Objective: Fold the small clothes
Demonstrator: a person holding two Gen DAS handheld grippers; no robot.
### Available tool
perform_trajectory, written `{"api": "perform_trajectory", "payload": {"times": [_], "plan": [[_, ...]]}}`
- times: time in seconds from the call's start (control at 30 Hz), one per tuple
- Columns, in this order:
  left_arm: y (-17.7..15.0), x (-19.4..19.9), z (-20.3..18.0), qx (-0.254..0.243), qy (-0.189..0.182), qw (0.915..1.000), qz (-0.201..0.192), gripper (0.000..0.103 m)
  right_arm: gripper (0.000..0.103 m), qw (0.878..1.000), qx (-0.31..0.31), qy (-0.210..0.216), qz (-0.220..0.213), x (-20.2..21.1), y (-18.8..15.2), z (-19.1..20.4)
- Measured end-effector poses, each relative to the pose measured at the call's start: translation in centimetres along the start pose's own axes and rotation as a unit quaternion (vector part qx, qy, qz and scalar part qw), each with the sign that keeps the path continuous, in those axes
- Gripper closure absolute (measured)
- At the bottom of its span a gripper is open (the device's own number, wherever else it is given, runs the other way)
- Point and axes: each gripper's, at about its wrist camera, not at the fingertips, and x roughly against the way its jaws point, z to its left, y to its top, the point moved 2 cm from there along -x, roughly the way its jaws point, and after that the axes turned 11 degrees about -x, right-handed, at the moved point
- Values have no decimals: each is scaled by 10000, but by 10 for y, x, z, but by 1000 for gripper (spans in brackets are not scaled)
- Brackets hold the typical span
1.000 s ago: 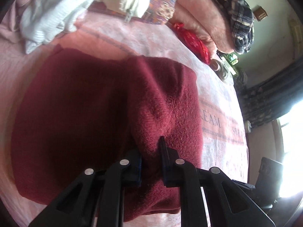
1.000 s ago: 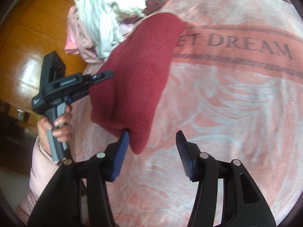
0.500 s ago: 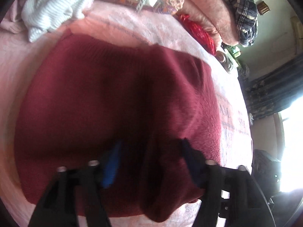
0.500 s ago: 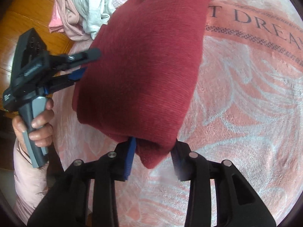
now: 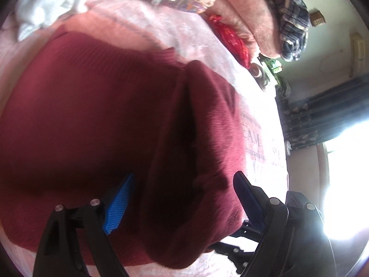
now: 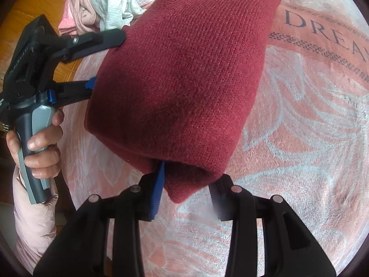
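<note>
A dark red knitted garment point(image 5: 96, 124) lies folded on a pink bedspread point(image 6: 299, 127); it also fills the right wrist view point(image 6: 184, 69). My left gripper point(image 5: 182, 198) is open, its jaws wide apart on either side of a raised fold at the garment's near edge. In the right wrist view it point(image 6: 101, 57) reaches in from the left at the garment's side. My right gripper point(image 6: 186, 184) has its fingers around the garment's near corner, with cloth between the pads; how tightly it pinches is unclear.
A heap of white and pink clothes point(image 6: 103, 2) lies at the far left of the bed. Pink bedding, a plaid cloth point(image 5: 290, 11) and a red bag point(image 5: 230, 37) sit at the far end. Wooden floor point(image 6: 30, 4) lies beyond the bed's left edge.
My left gripper has opened and let go of the garment's fold. My right gripper has moved forward onto the garment's corner and narrowed around it.
</note>
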Motion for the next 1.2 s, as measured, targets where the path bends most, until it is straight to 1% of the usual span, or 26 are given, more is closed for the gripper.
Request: {"api": "perform_trajectory", "payload": {"times": [0.1,0.2,0.23,0.27,0.3,0.33,0.37,0.4,0.43,0.53,0.6,0.73,0.87,0.97,1.03,1.1,1.2], "plan": [[4,-7,-7,83,-176,9998,-49,16,67,10000,12,-16,11,0,-4,-1],[9,-19,-13,35,-90,10000,24,17,67,10000,-10,22,22,1,-5,-2],[10,-23,-14,7,-95,9999,62,18,67,10000,-8,29,25,1,-6,-2],[10,-26,-14,8,-80,10000,51,22,67,10000,-3,38,29,2,-6,-2],[10,-27,-13,3,-65,10000,43,29,67,10000,-2,47,34,2,-6,-3],[10,-29,-12,4,-56,10000,64,49,67,10000,-10,50,35,2,-4,-3],[9,-31,-11,63,-233,9997,96,69,67,10000,-21,56,40,2,-4,-4],[8,-31,-10,117,-437,9989,95,79,67,10000,-32,69,47,4,-4,-7],[6,-29,-10,95,-501,9987,75,84,67,9999,-51,94,64,4,-3,-7],[4,-17,-25,-224,-385,9988,-184,87,64,9998,9,198,92,11,-3,-8],[4,-7,-29,-253,-448,9983,-290,88,52,9995,63,307,68,20,-3,-8],[6,30,-32,-430,-372,9970,-521,88,49,9980,162,593,-153,46,2,-7],[12,79,-21,-494,-359,9947,-824,88,48,9974,91,671,-265,55,7,-7],[16,107,-1,-446,-181,9945,-925,88,48,9978,124,616,-210,49,7,-4],[16,125,26,-243,-73,9948,-990,88,48,9980,179,582,-146,41,5,3],[13,137,55,-14,-94,9946,-1032,88,48,9981,238,551,-98,35,5,8],[8,148,98,271,88,9935,-1098,88,48,9980,322,547,-30,29,-2,13]]}}
